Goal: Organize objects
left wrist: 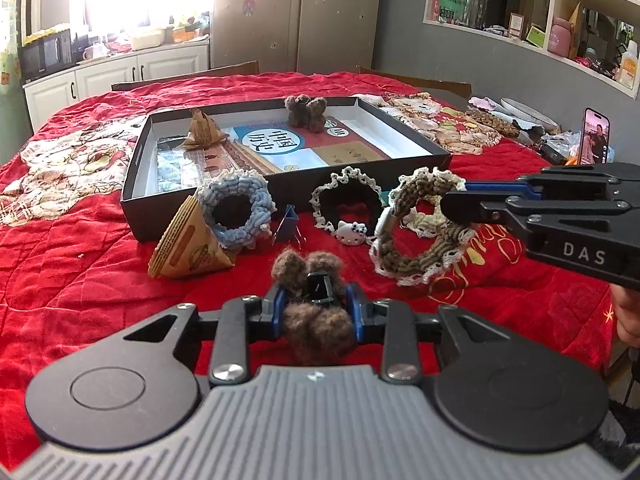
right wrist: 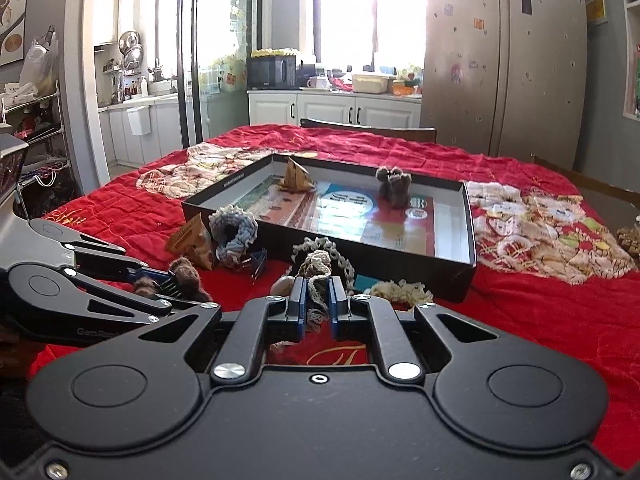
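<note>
Left of the black tray (left wrist: 136,184) on the red-covered bench (left wrist: 80,280) stand a paper pyramid (left wrist: 188,246), a blue scrunchie (left wrist: 236,208) and a blue binder clip (left wrist: 289,222). The left tongs (left wrist: 318,308) clamp a fuzzy brown hair claw (left wrist: 314,300), its long axis pointing toward the tray. Right of it, the right tongs (right wrist: 318,300) pinch the rim of an olive, cream-edged scrunchie (left wrist: 420,236), tilted upright just before the tray.
</note>
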